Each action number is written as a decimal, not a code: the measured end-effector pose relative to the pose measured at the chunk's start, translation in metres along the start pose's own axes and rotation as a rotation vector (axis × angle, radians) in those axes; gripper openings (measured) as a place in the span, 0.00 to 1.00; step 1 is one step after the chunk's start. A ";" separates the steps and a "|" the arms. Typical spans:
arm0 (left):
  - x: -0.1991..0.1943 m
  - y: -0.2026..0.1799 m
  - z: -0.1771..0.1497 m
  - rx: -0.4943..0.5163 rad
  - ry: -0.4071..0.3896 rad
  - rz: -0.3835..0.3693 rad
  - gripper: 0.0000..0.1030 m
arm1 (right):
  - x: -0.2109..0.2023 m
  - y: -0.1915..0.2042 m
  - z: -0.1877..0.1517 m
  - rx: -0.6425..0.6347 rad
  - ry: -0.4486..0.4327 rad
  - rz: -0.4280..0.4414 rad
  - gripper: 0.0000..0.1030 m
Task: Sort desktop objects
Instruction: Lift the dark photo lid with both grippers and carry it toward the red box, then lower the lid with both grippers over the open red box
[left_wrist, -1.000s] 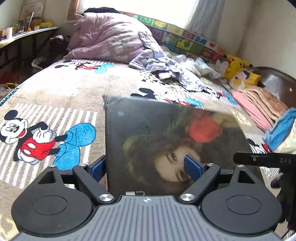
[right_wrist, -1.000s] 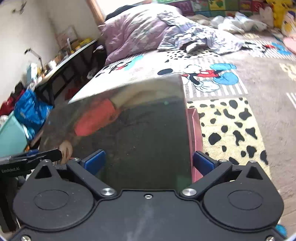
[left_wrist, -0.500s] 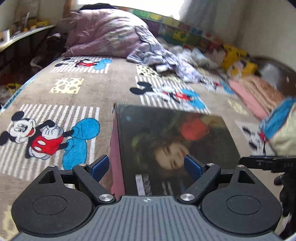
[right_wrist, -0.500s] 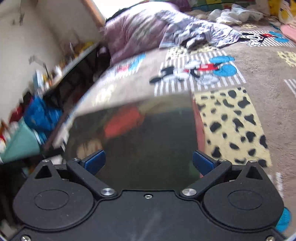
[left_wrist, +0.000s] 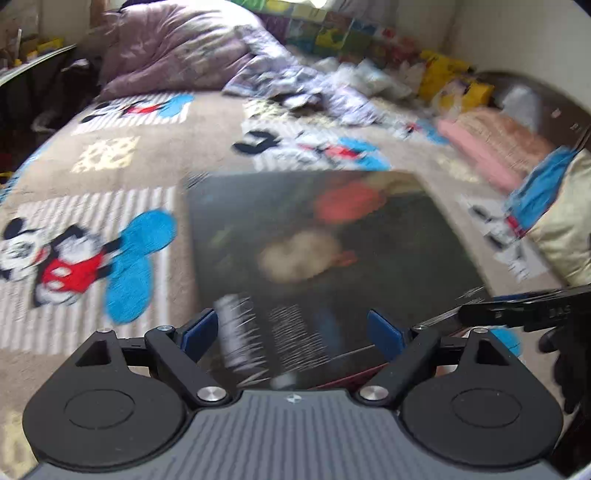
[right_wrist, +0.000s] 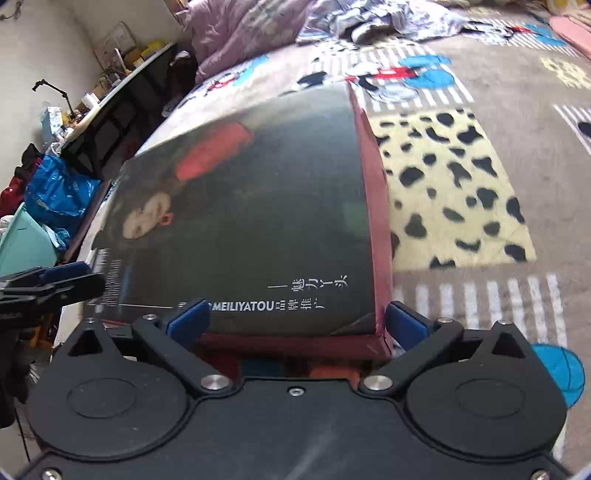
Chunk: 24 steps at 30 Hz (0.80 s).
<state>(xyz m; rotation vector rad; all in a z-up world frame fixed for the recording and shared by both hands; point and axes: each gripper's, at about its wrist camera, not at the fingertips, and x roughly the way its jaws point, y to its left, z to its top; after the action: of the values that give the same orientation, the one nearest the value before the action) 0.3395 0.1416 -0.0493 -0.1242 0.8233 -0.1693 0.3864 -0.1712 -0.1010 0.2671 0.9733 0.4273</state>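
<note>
**A glossy book between two grippers, over a cartoon blanket**

A large dark book (right_wrist: 258, 206), its cover showing a woman's face, a red shape and white lettering, lies across the cartoon-print blanket (right_wrist: 461, 177) on the bed, close to the blanket's near edge. In the right wrist view its maroon spine or box edge runs along the right side, and its near right corner sits just inside the right gripper (right_wrist: 295, 321). The left wrist view is smeared by motion, so fine detail there is unreliable.

The right gripper's blue pads (right_wrist: 188, 317) stand wide apart, one on the cover near the lettering, the other just beside the maroon edge; they do not pinch anything that I can see. The left gripper (left_wrist: 291, 334) is likewise spread wide, the book's near edge lying between its pads; whether a pad touches the cover I cannot tell.

Judging by its look, the book is stiff, flat and fairly heavy, with a slick cover that reflects light, so pads are likely to slide on the face. The thick maroon edge looks the safest place to grip, or opposite edges, one per gripper. The soft blanket beneath would let a finger press under an edge.
</note>
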 end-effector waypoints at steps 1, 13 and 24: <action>0.001 -0.002 0.002 0.005 -0.016 0.000 0.85 | -0.002 0.001 0.001 0.007 -0.017 0.010 1.00; 0.001 -0.010 -0.006 0.136 -0.099 0.114 0.85 | -0.007 0.008 0.002 -0.087 -0.106 -0.141 1.00; 0.051 -0.040 0.002 0.161 -0.095 0.146 0.89 | 0.005 0.008 0.023 -0.230 -0.257 -0.264 0.99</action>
<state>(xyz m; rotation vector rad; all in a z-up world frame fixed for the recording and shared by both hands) 0.3708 0.0926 -0.0778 0.0790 0.7179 -0.0914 0.4065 -0.1630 -0.0889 -0.0170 0.6884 0.2522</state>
